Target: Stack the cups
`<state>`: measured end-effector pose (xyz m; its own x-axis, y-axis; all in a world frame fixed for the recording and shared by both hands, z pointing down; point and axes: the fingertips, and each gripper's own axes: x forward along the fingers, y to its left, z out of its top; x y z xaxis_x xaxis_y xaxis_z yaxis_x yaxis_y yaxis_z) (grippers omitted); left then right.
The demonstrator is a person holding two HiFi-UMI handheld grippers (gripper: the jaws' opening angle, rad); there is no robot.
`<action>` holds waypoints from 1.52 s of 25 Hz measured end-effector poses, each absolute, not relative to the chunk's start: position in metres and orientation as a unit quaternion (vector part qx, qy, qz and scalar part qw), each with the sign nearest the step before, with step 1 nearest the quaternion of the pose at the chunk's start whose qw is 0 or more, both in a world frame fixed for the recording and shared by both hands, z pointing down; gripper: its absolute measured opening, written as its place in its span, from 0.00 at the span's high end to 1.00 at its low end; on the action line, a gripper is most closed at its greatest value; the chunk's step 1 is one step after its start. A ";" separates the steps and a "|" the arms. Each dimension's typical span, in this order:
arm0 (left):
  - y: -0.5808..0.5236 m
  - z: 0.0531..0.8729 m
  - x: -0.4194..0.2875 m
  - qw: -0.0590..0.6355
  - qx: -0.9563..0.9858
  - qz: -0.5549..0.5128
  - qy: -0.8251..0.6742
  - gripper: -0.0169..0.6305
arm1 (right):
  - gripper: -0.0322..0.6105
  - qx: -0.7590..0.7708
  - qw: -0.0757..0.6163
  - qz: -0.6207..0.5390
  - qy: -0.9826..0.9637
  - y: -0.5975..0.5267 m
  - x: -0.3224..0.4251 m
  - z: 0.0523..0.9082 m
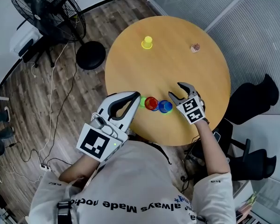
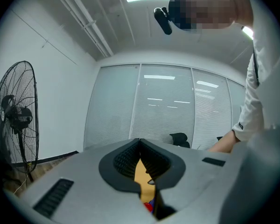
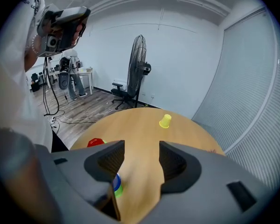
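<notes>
Near the table's front edge stand three cups in a row: a green cup (image 1: 142,101), a red cup (image 1: 151,103) and a blue cup (image 1: 165,107). A yellow cup (image 1: 147,42) (image 3: 165,121) stands upside down, alone at the far side. My left gripper (image 1: 136,97) (image 2: 140,143) is shut and empty, its tips just left of the green cup. Just right of the blue cup, my right gripper (image 1: 176,90) (image 3: 142,155) is open and raised, with nothing between its jaws. The right gripper view shows the blue cup (image 3: 116,183) with a green edge beneath it, and the red cup (image 3: 95,142).
The round wooden table (image 1: 186,73) also bears a small brownish scrap (image 1: 195,47) at the far right. A standing fan (image 1: 46,10) and a black stool (image 1: 91,55) are on the floor to the left. Black chairs (image 1: 256,97) stand to the right.
</notes>
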<state>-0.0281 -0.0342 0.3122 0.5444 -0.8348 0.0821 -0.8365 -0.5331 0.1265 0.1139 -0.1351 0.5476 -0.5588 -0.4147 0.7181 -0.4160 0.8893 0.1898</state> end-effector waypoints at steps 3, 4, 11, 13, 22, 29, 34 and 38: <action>-0.039 0.314 -0.031 0.078 0.874 0.006 -0.480 0.94 | 0.59 0.232 0.408 -0.011 -0.883 -0.154 0.107 0.545; -0.040 0.314 -0.033 0.079 0.873 0.005 -0.482 0.94 | 0.60 0.232 0.407 -0.013 -0.883 -0.160 0.105 0.545; -0.052 0.321 -0.046 0.088 0.865 0.010 -0.494 0.94 | 0.63 0.234 0.402 -0.021 -0.885 -0.199 0.084 0.548; -0.056 0.322 -0.049 0.090 0.864 0.007 -0.496 0.94 | 0.63 0.235 0.398 -0.025 -0.887 -0.212 0.076 0.546; -0.077 0.330 -0.064 0.103 0.853 0.003 -0.512 0.94 | 0.63 0.209 0.414 -0.061 -0.884 -0.271 0.031 0.549; -0.088 0.342 -0.079 0.116 0.841 0.004 -0.529 0.94 | 0.63 0.194 0.430 -0.080 -0.878 -0.317 -0.002 0.569; -0.095 0.347 -0.092 0.124 0.832 0.007 -0.541 0.94 | 0.63 0.187 0.441 -0.080 -0.874 -0.344 -0.021 0.587; -0.098 0.356 -0.102 0.132 0.826 0.013 -0.548 0.94 | 0.63 0.176 0.454 -0.081 -0.870 -0.362 -0.037 0.602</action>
